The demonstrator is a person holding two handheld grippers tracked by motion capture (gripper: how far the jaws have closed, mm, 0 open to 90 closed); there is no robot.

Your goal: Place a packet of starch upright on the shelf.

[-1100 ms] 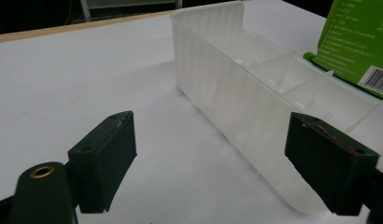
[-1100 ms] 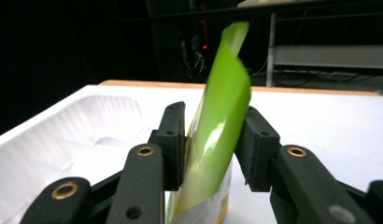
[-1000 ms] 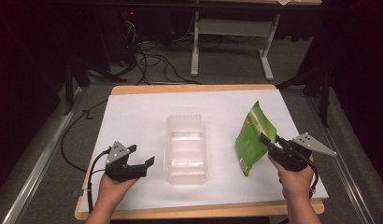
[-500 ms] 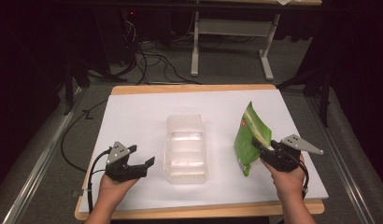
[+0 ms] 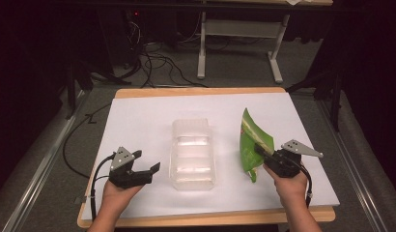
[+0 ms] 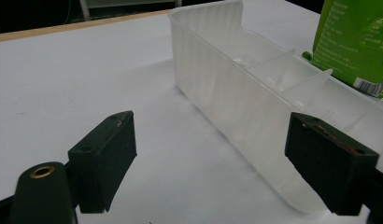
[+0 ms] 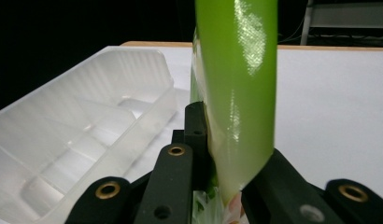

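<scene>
A green glossy pouch [image 5: 251, 140] stands upright on the white table top, right of a clear plastic tray [image 5: 190, 123] with dividers. My right gripper [image 5: 260, 153] has just been closing its jaws, and they now pinch the pouch's lower edge. In the right gripper view the pouch [image 7: 236, 84] rises from between the jaws of the right gripper [image 7: 222, 154], with the tray [image 7: 87, 126] to its left. My left gripper [image 5: 155, 170] rests left of the tray, open and holding nothing. In its own view the left gripper [image 6: 217, 168] faces the tray wall [image 6: 217, 79], with the pouch [image 6: 353, 37] behind.
The table [image 5: 138, 116] has a wooden rim and a white sheet on top. Beyond its far edge are cables [image 5: 152, 63] on the floor and a white desk frame [image 5: 239, 34]. A metal rail [image 5: 36, 179] runs along the left side.
The right hand has shifted left and slightly down with the pouch, and its jaws have closed onto the pouch. The left hand has not moved.
</scene>
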